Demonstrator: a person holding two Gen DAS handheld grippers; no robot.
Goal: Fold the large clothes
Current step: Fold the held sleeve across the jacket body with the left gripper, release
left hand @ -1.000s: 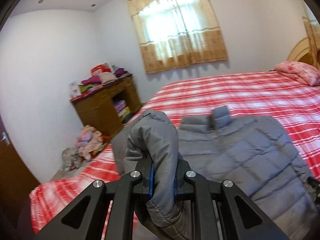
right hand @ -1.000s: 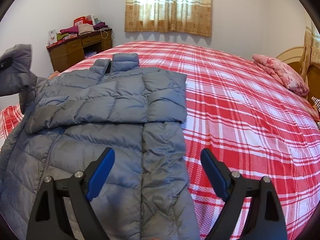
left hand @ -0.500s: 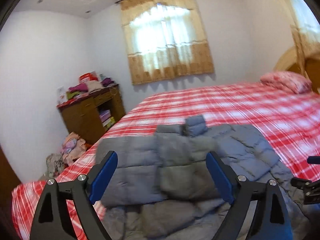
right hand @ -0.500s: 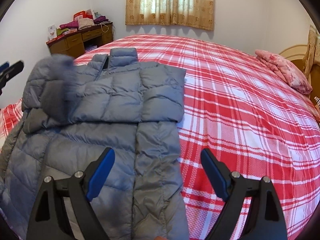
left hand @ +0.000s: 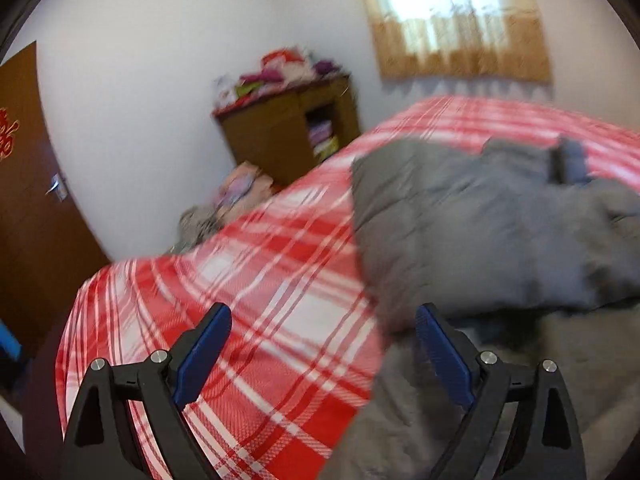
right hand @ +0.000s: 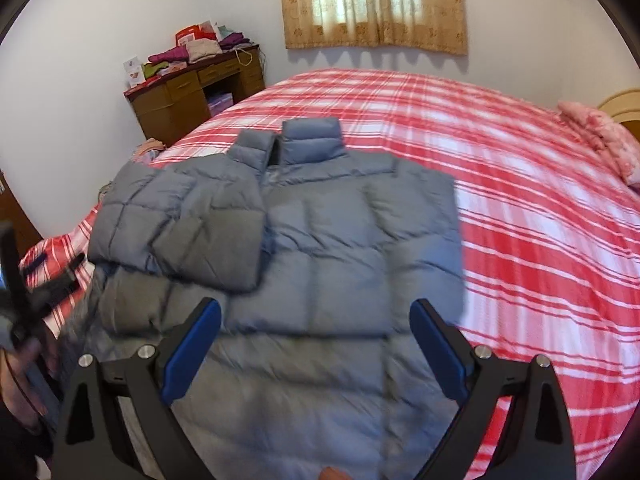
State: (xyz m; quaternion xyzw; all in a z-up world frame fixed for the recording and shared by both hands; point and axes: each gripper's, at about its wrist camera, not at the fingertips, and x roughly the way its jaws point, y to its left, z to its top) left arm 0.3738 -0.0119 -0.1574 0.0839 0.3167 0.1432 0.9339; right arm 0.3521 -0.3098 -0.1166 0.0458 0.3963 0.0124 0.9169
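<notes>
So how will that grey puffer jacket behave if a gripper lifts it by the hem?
The puffer jacket will probably flop and drape: its folded sleeves already lie limp across the chest. Its quilted, puffy panels suggest it is light for its bulk. The folded sleeves may well spring or slide open again.

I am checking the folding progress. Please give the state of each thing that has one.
grey puffer jacket: flat on the bed, both sleeves folded across the chest
left gripper: open, empty, jaws just opened
right gripper: open, empty, jaws just opened wider
curtains: drawn
desk: piled with clothes
</notes>
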